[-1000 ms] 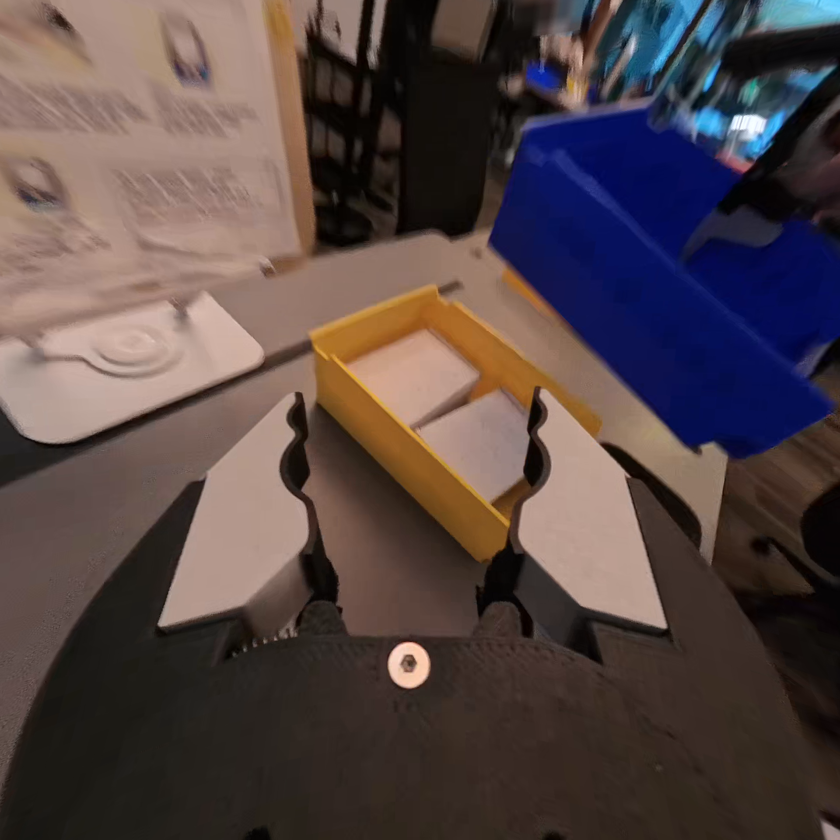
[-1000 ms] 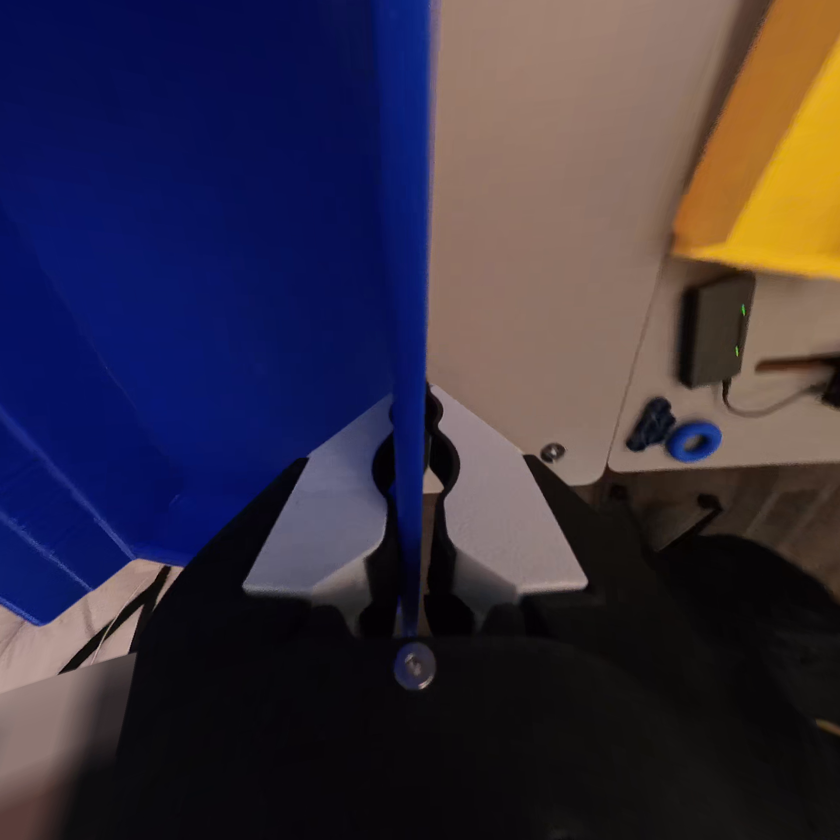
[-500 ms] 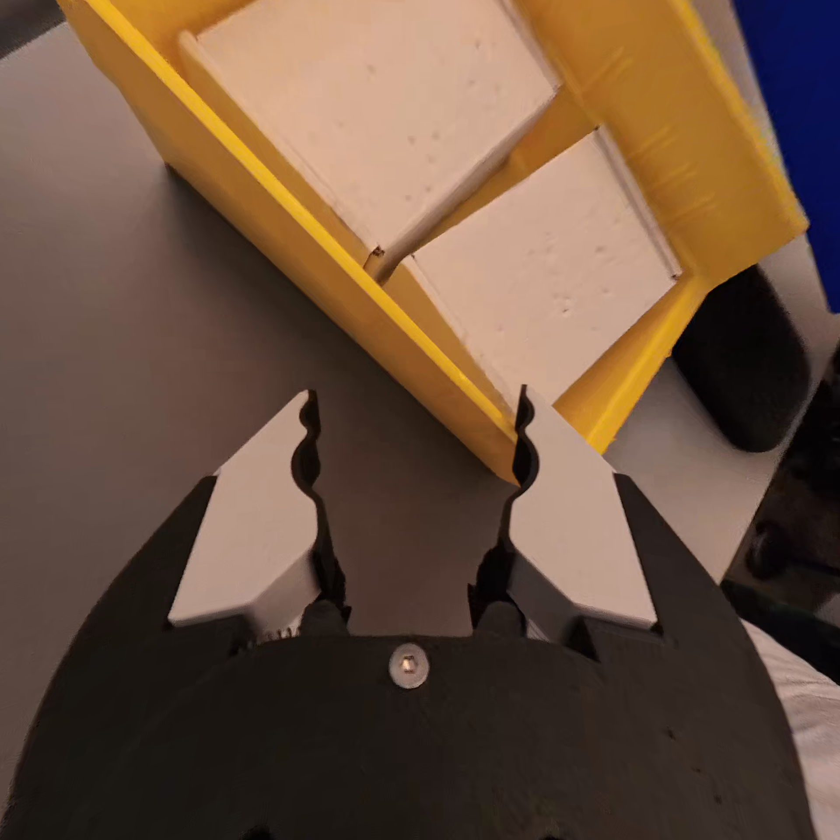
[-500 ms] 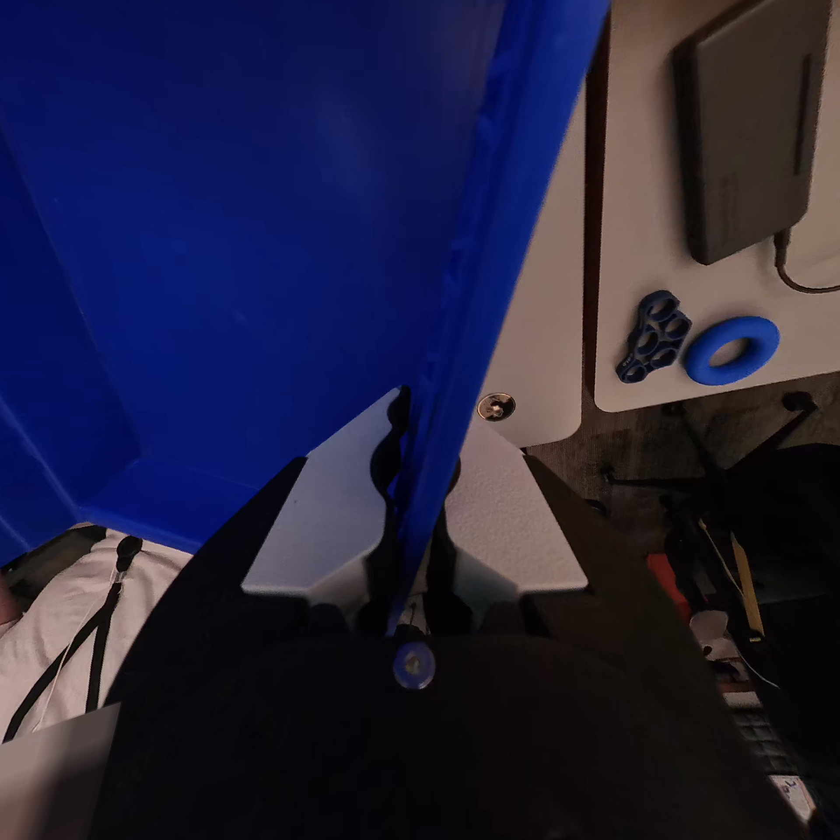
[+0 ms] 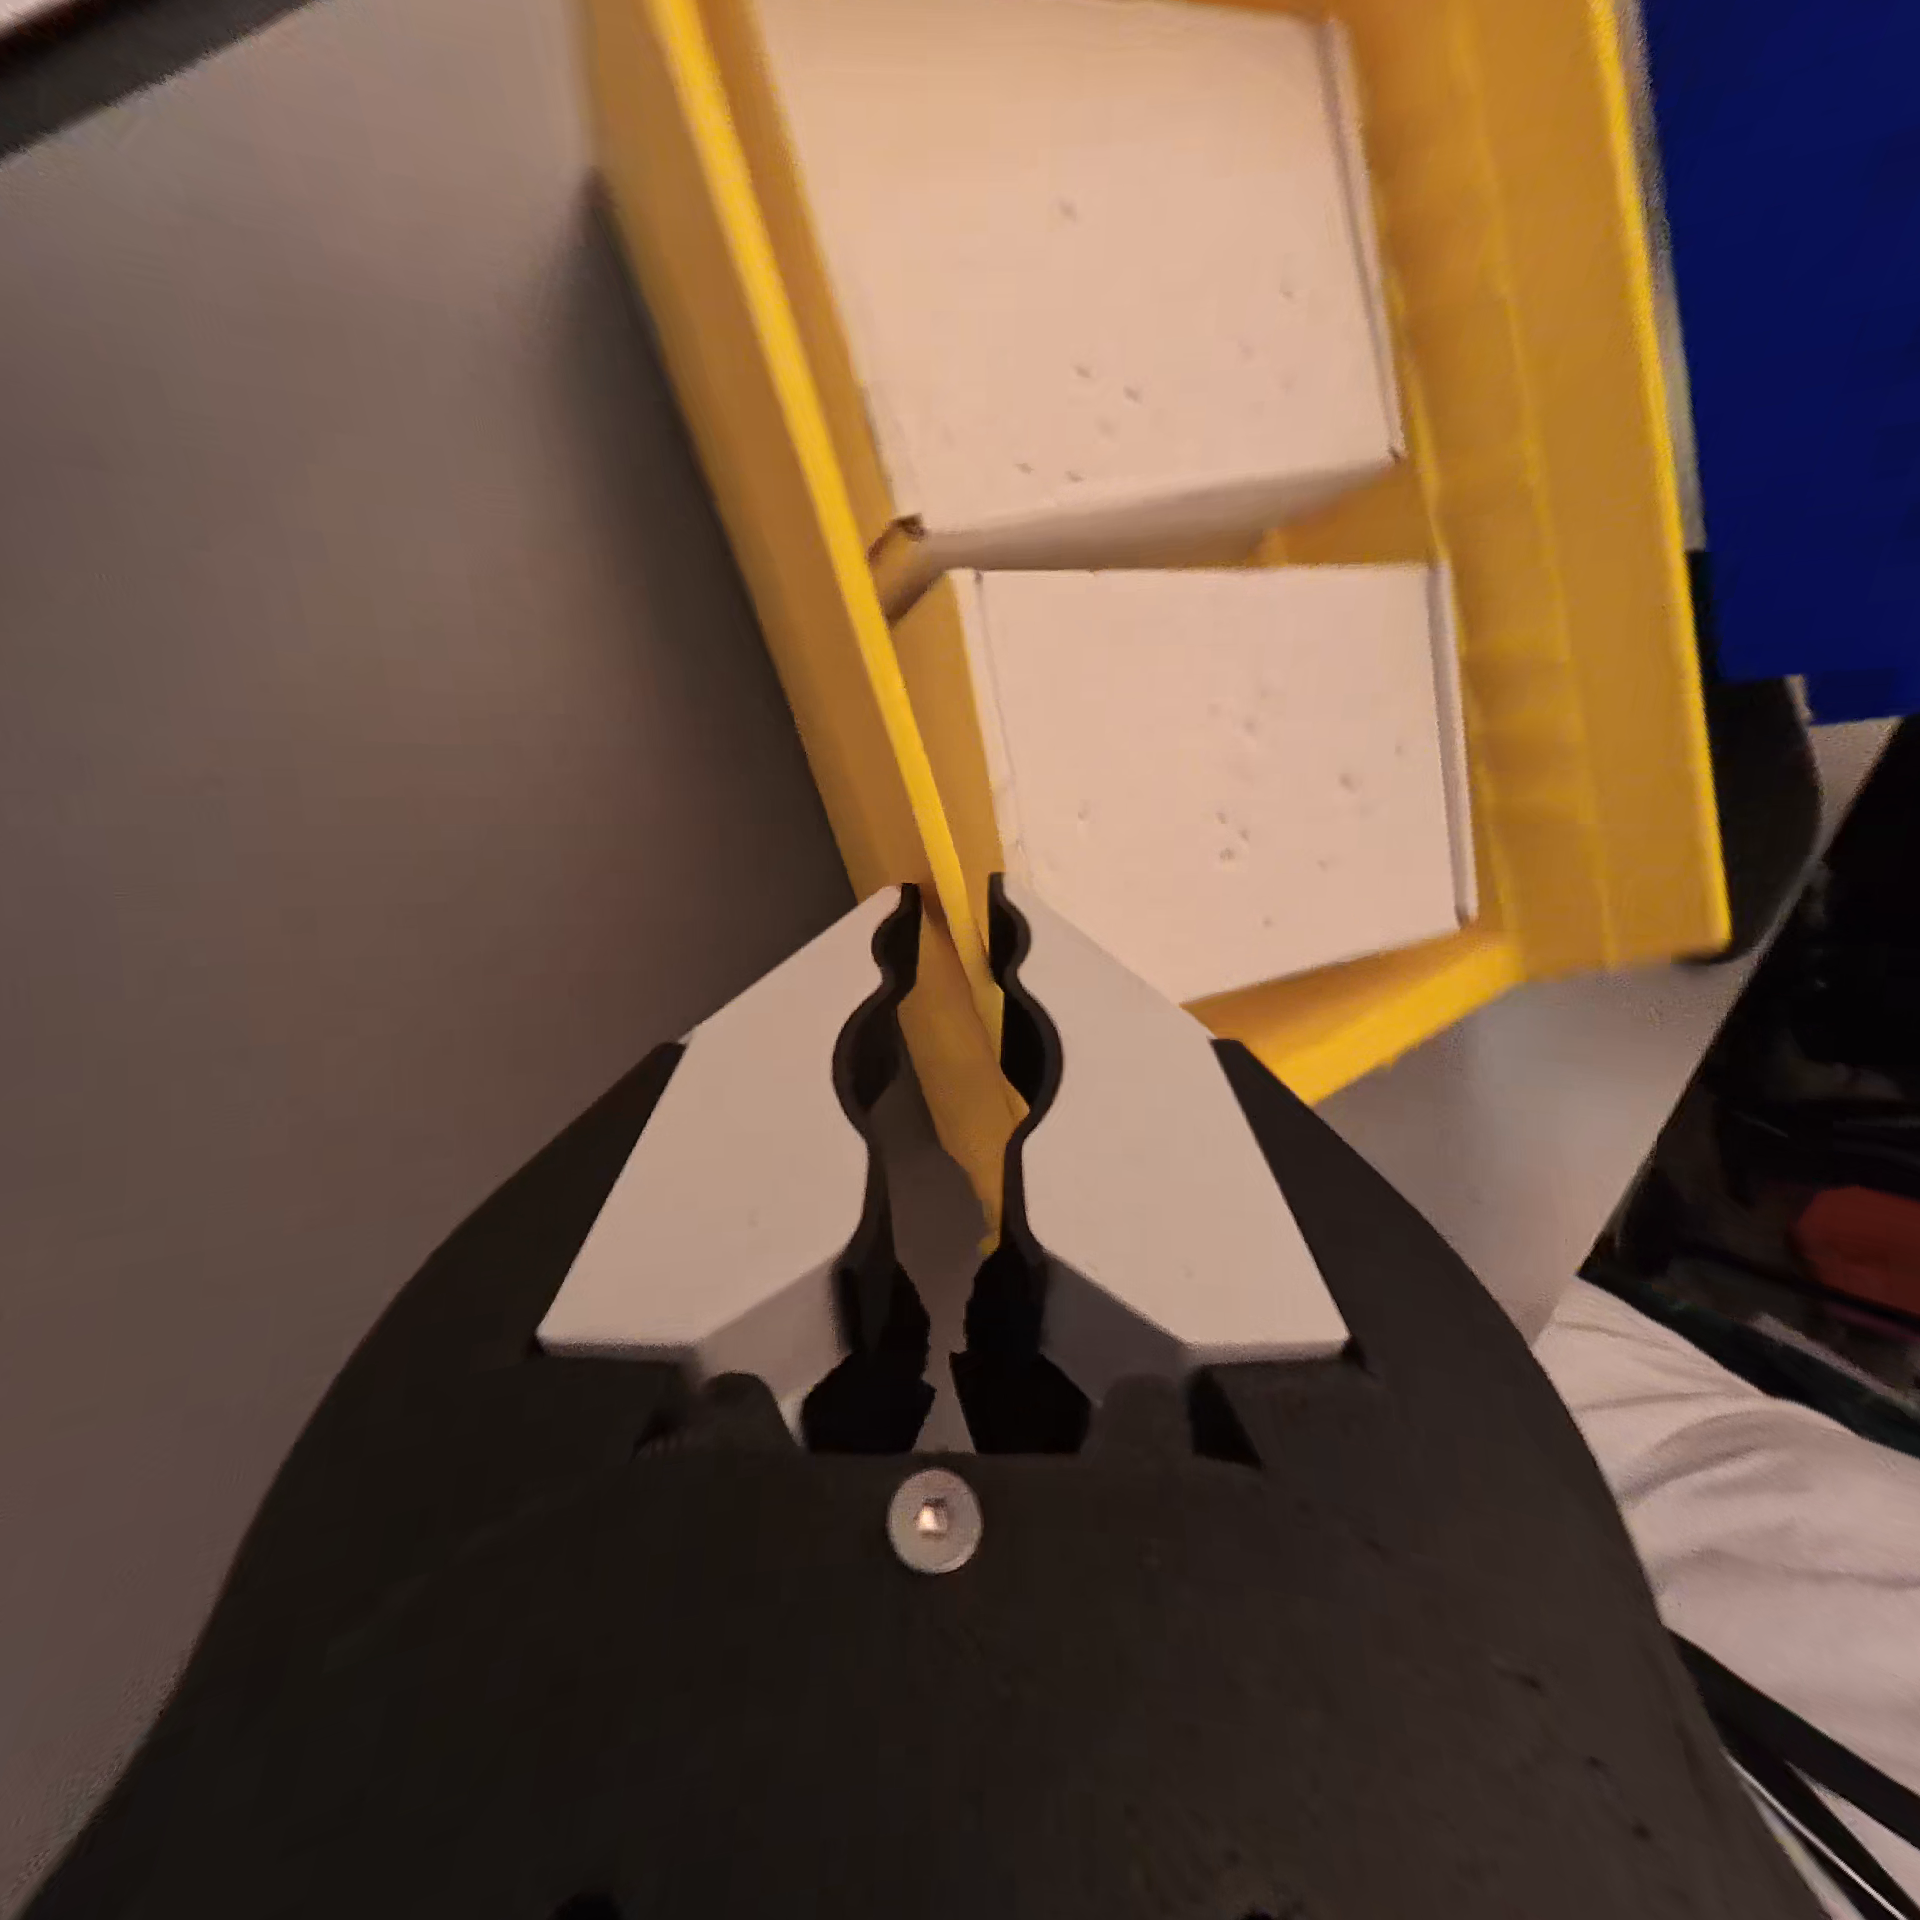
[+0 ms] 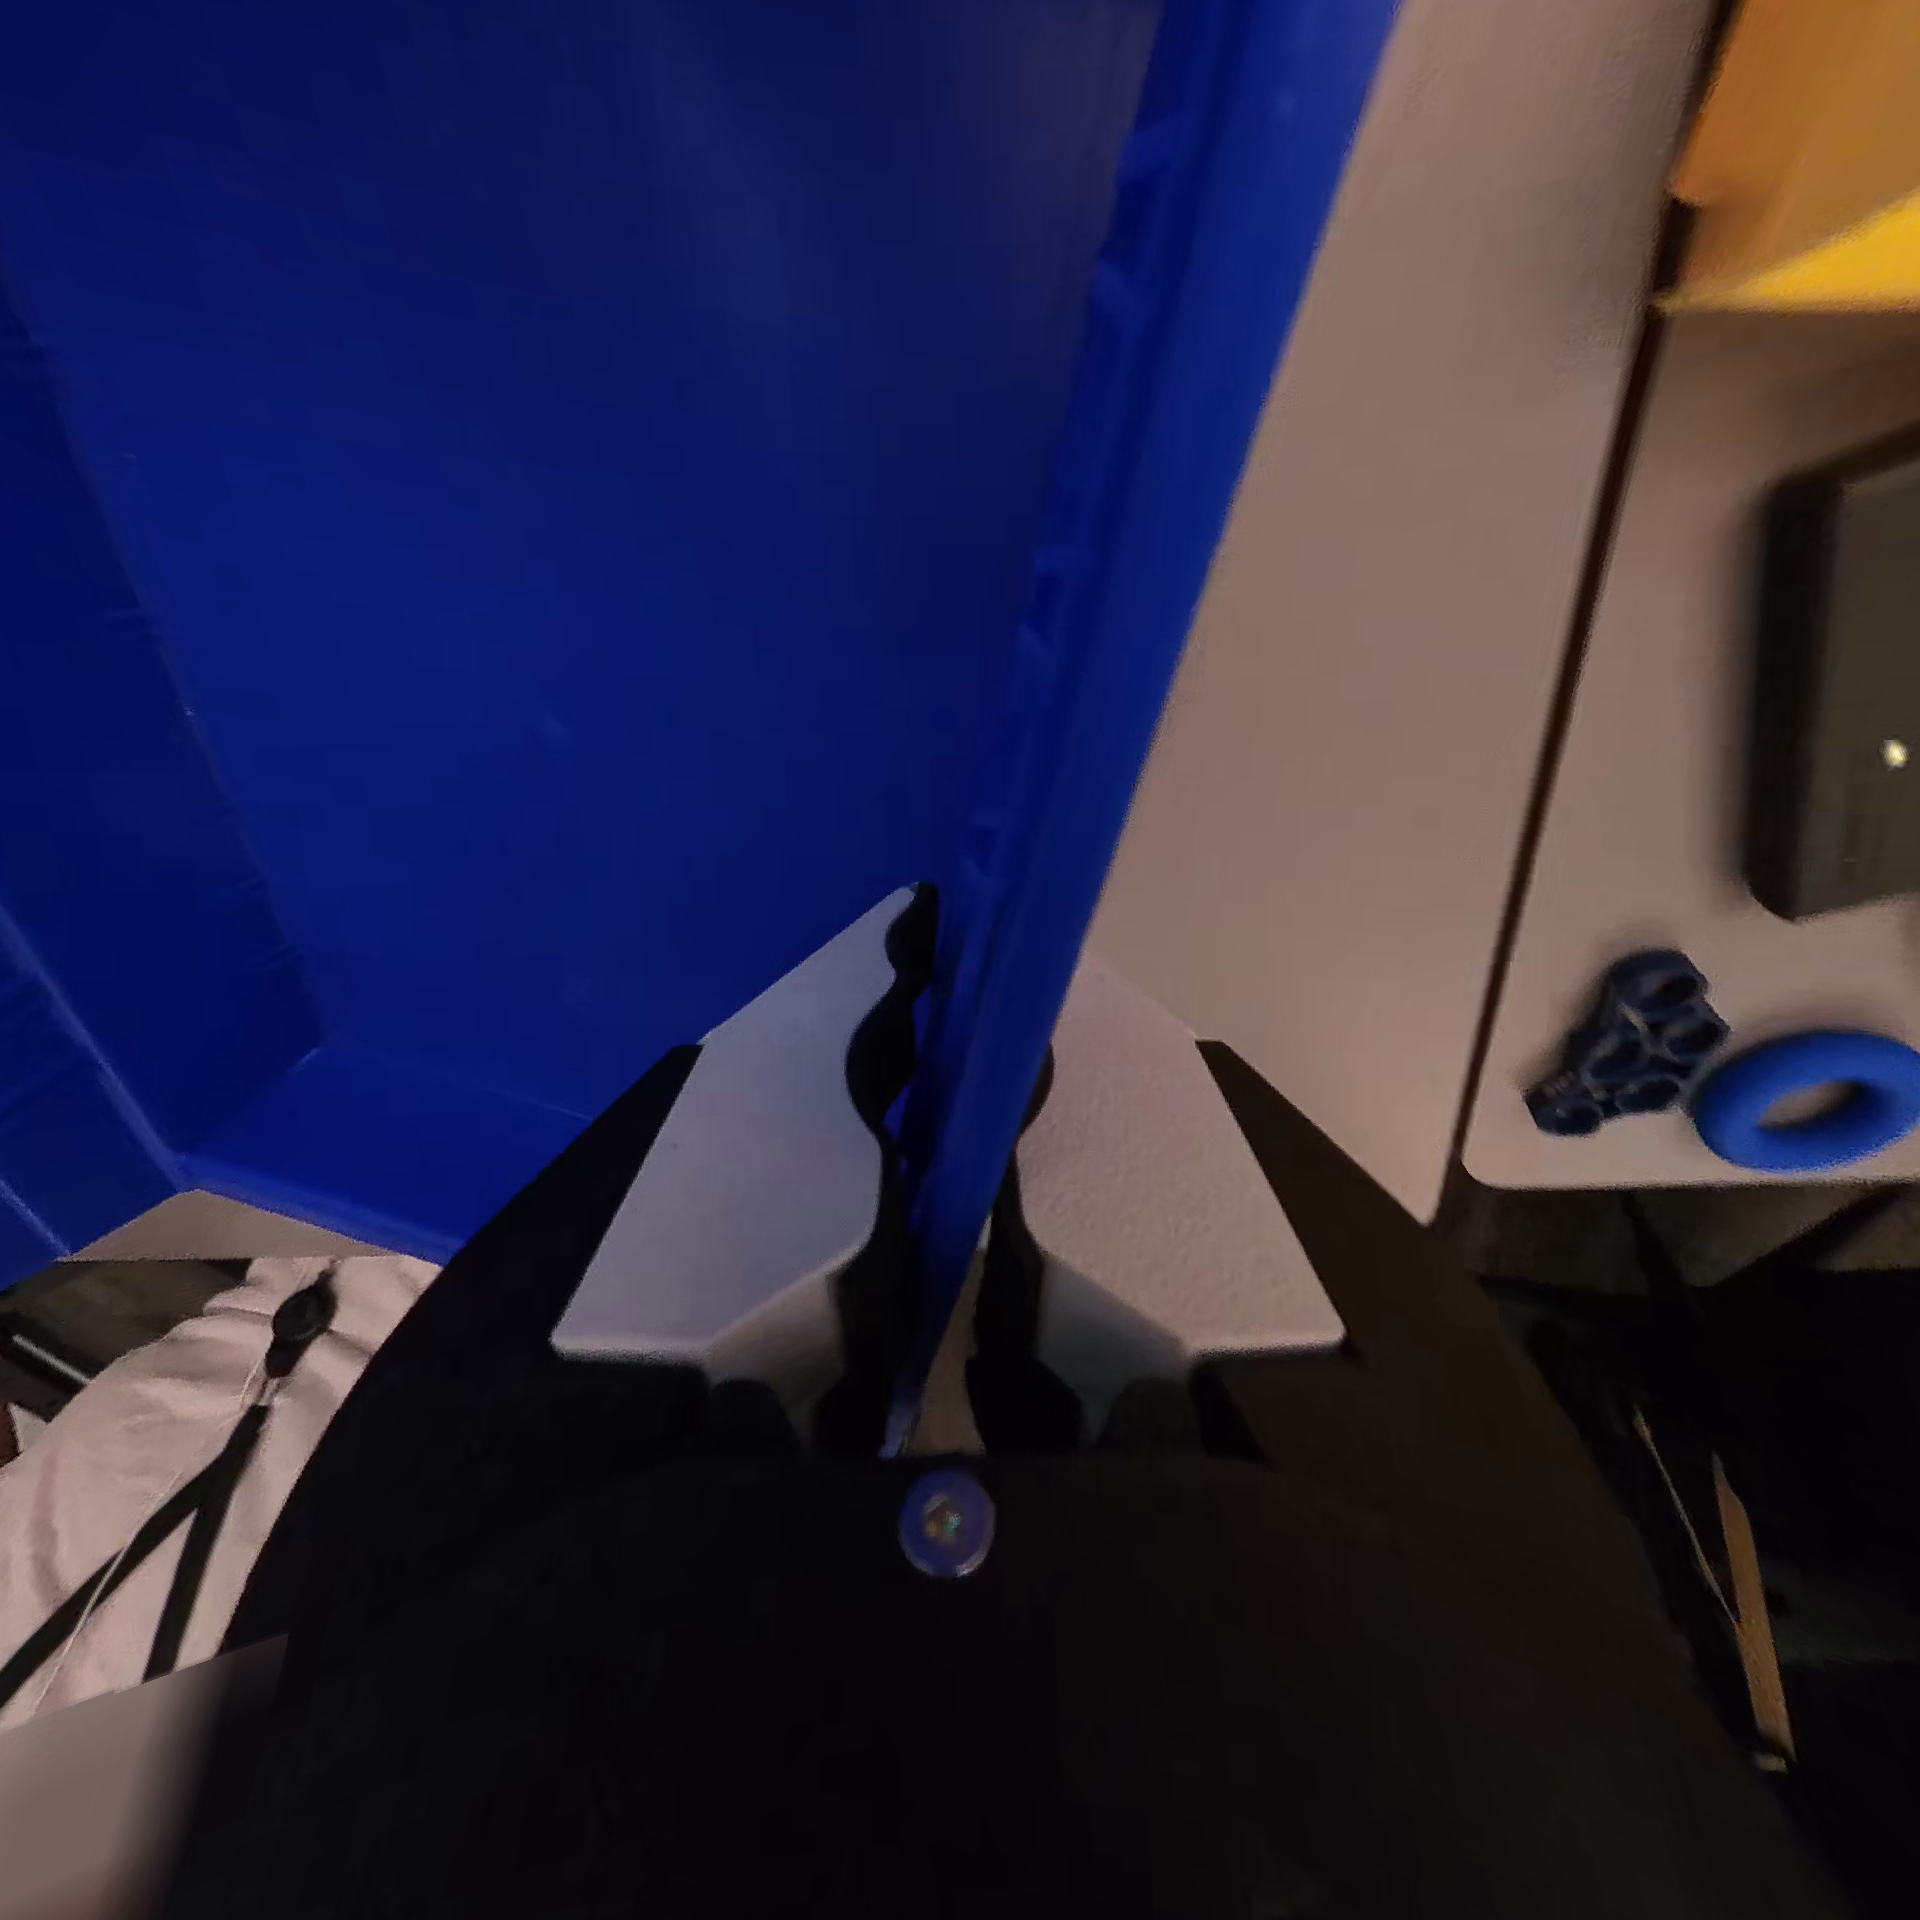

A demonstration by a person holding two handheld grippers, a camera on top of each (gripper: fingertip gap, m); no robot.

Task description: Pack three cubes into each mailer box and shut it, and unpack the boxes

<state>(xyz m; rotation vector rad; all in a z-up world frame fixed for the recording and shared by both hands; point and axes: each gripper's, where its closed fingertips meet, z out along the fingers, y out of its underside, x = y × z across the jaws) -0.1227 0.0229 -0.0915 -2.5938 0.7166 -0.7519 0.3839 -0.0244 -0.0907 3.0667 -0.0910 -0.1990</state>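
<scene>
In the left wrist view, a yellow bin (image 5: 1558, 582) sits on the grey table (image 5: 312, 727) near its right edge. Two white mailer boxes lie in it, the far one (image 5: 1081, 270) and the near one (image 5: 1226, 769), both shut. My left gripper (image 5: 954, 904) is shut on the yellow bin's near side wall. In the right wrist view, my right gripper (image 6: 982, 914) is shut on the side wall of a blue bin (image 6: 520, 520), whose inside shows no cubes. The blue bin also shows at the top right of the left wrist view (image 5: 1787, 312).
In the right wrist view a light table (image 6: 1351, 623) lies right of the blue bin. A second table surface beyond it holds a black device (image 6: 1849, 707), a dark blue grip toy (image 6: 1631, 1039) and a blue ring (image 6: 1829, 1112). A corner of the yellow bin (image 6: 1818, 208) shows top right. Tip to tip, the grippers are about 50 cm apart.
My left gripper came down to the yellow bin and shut on its near side wall; it was open before. My right gripper stayed shut on the blue bin, which shifted and tilted.
</scene>
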